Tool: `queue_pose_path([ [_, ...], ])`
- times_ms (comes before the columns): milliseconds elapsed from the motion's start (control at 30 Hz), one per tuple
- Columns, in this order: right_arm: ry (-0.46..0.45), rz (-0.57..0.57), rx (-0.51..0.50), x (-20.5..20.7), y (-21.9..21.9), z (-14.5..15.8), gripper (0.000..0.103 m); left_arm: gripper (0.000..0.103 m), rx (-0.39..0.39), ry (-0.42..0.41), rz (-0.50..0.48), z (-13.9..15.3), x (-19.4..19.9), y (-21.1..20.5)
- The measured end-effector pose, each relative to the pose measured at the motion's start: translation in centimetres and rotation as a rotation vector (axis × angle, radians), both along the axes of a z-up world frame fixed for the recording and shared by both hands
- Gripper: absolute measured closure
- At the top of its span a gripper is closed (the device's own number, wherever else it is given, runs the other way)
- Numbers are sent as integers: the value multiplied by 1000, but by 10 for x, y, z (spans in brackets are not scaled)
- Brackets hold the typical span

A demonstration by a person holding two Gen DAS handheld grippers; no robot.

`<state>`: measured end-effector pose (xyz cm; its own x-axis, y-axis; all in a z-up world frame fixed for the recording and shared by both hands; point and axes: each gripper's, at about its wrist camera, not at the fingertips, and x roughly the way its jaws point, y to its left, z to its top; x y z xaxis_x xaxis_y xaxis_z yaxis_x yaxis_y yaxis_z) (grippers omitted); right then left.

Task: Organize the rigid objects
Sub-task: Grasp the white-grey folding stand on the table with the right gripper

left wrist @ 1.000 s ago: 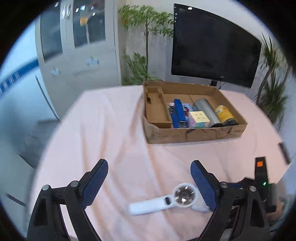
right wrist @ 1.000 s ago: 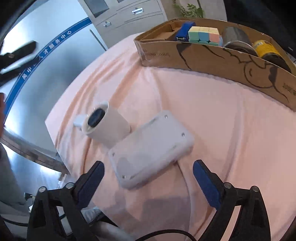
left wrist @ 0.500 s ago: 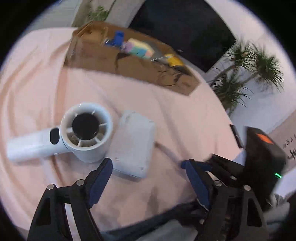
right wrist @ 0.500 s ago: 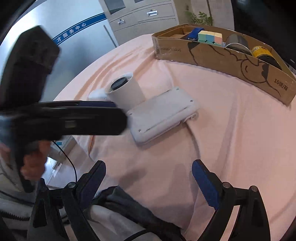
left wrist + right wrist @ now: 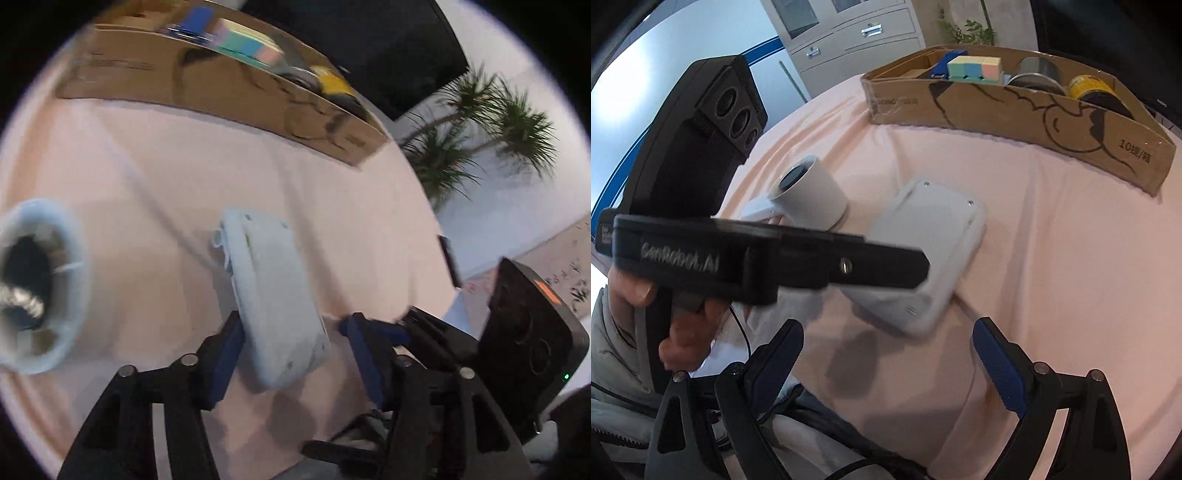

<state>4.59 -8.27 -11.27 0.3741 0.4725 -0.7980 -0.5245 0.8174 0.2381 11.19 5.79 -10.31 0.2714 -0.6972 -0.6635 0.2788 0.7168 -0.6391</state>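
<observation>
A flat white device (image 5: 273, 295) lies on the pink tablecloth (image 5: 147, 177), its near end between the jaws of my left gripper (image 5: 291, 325). The jaws are closing; the left pad touches its side and a gap remains at the right pad. In the right wrist view the same white device (image 5: 934, 236) is partly covered by the left gripper's finger (image 5: 879, 266). A white handheld fan (image 5: 809, 195) stands just left of it, also seen blurred as the fan (image 5: 37, 284). My right gripper (image 5: 888, 332) hangs open over the cloth near the table's front edge, holding nothing.
A cardboard box (image 5: 997, 107) at the far side holds a pastel cube (image 5: 975, 68), a blue item (image 5: 942, 64) and two cans (image 5: 1093, 88). A person's hand (image 5: 639, 291) grips the left tool. A dark monitor (image 5: 369, 40), plants and a cabinet (image 5: 849, 33) stand behind.
My left gripper dropped and tilted down onto the white device, and its jaws narrowed around it. The right gripper drifted slightly and stayed open.
</observation>
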Motion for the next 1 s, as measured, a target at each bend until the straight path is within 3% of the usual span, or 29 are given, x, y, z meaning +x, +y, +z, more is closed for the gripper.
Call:
queue_pose_path([
  [133,-47,-58,-26,9,-17,2,15,50,-78,32,-12,1,7,-17],
  [233,-54,-99,-49,23,-28,0,29,52,-108,27,-41,6,16,-34],
  [333,-33,-156,-38,36,-47,-4,56,52,-143,-26,-90,22,24,-54],
  [367,8,-172,2,43,-58,-8,76,52,-157,-37,-104,27,25,-60],
  [400,64,-178,72,49,-69,-12,79,52,-166,-52,-135,32,28,-71],
  [467,138,-219,196,53,-95,-19,78,52,-136,-106,-191,44,29,-94],
  [533,160,-259,241,56,-115,-21,71,51,-90,-144,-204,50,31,-105],
  [600,110,-349,182,50,-137,-15,49,46,-84,-125,-180,46,35,-100],
  [667,69,-397,112,44,-150,-10,32,37,-41,-82,-111,36,41,-89],
  [700,22,-403,83,39,-156,-4,29,37,-20,-49,-75,28,45,-81],
  [900,-128,-265,-59,49,-129,3,29,37,14,66,-8,-4,55,-61],
  [1000,-204,-173,-223,65,-97,-5,29,39,20,89,-1,-8,53,-55],
])
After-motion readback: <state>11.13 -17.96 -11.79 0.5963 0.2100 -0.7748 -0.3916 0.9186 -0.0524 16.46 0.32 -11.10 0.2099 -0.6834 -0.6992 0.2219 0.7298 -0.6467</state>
